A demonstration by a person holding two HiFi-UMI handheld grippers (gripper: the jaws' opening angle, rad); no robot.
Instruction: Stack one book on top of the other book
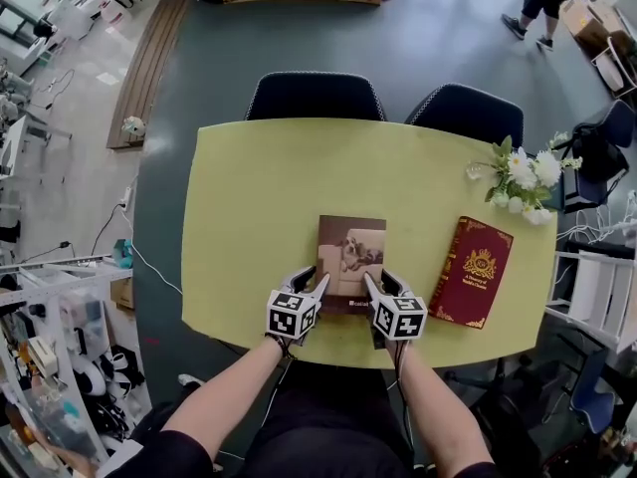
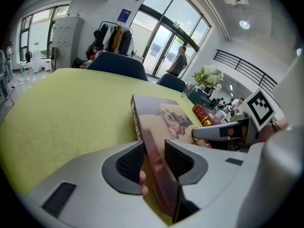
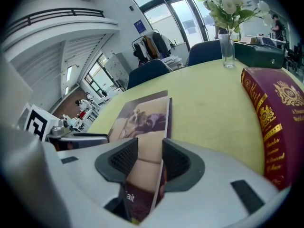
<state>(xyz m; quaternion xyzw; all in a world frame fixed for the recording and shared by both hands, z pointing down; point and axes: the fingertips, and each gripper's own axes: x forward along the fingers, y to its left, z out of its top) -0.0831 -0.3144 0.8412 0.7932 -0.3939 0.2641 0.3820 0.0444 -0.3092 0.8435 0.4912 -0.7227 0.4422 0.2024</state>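
**Present state.** The brown book [image 1: 350, 252] lies at the near middle of the tabletop [image 1: 259, 197]. The red book [image 1: 472, 285] lies just to its right, at a slant and close to the tabletop's near right edge. The left tool [image 2: 153, 158] is closed on the brown book's near left corner. The right tool [image 3: 149, 158] is closed on the near right corner. In each tool's own view the pads appear to bear on the book, and the book is not yet stacked.

**Hazards from here.**
- Corner-only grip: each tool holds only a small area at one end. The far end is unsupported and may sag or drag on the tabletop during the lift.
- Unequal grip: if one tool clamps less firmly, the book may pivot on the other tool and slip free.
- Partial pinch: if a pad catches only the cover, the book may fall open.
- Target shift: a low approach may push the red book towards the edge.
- Misalignment: the slanted red book invites an askew stack.
- Nearby obstacle: the flower vase [image 1: 523, 177] stands beyond the red book, and a wide swing may strike it.
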